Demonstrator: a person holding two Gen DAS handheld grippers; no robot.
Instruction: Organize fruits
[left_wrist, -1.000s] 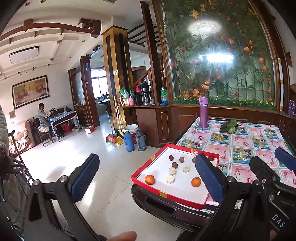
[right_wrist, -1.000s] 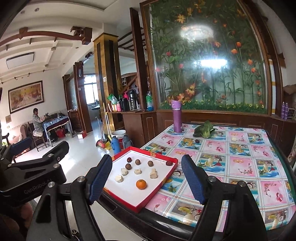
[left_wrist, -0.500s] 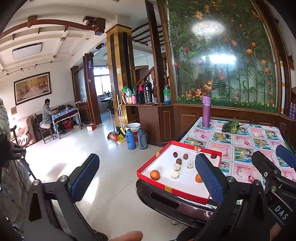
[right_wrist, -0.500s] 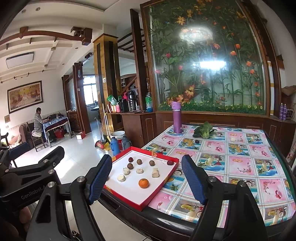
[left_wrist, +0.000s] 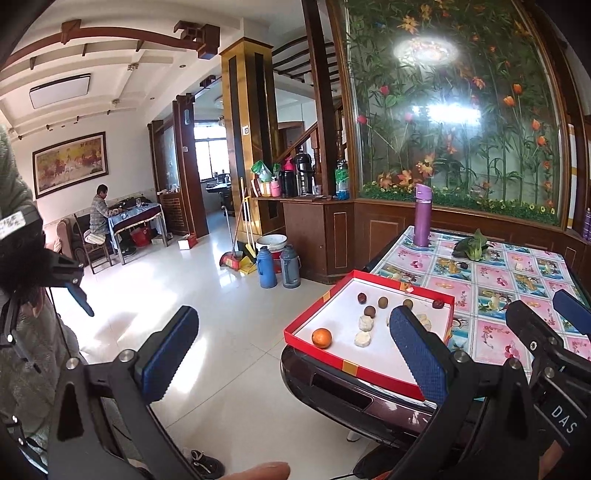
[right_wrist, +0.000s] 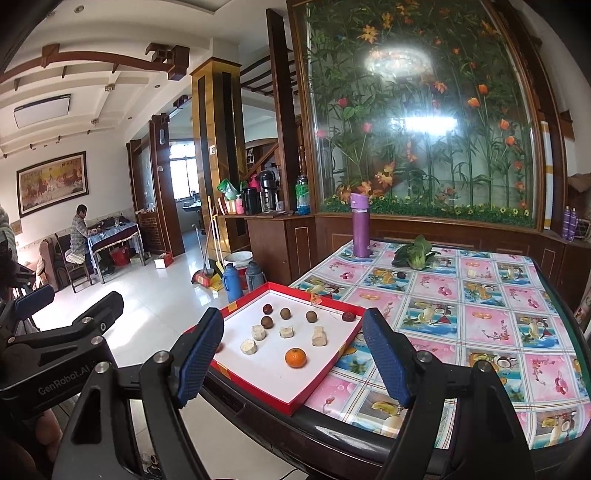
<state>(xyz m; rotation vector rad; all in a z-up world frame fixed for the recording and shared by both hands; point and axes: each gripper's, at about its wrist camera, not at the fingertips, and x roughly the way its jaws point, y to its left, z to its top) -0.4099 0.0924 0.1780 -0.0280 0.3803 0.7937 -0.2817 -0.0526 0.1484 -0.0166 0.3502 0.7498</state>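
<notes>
Your left gripper and right gripper both hang spread wide, nothing between the pads, short of the table. The red tray sits at the near-left corner, 1 corner past the edge, long axis running away from you. In left view your finger hides 1 orange; 2nd orange lies nr front rim. Small fruits blur.

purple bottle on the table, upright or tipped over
Upright: the purple bottle stands on its base on the table, cap on top.
</notes>
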